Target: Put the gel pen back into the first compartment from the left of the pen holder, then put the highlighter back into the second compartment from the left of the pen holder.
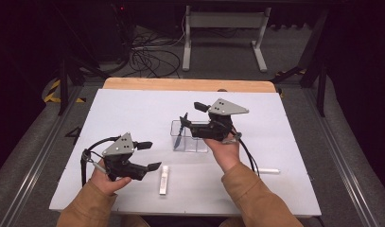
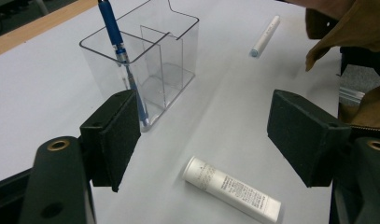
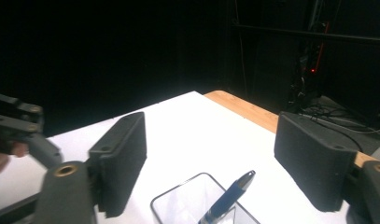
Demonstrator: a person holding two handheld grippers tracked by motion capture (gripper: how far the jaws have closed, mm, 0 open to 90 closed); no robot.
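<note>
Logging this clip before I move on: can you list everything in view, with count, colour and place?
Clear holder: one, transparent, two compartments, mid-table.
Blue pen: one, blue, standing tilted in the holder's nearer compartment as the left gripper view shows it.
White tube: one, white with small print, lying flat on the table's near side.
White marker: one, white, lying flat on the right side of the table.
Table: one, white top with a wooden far edge.
White frame: one, on the floor beyond the table.
Left gripper: black, jaws open, above the white tube.
Right gripper: black, jaws open, over the holder.
Sleeves: two, tan.
</note>
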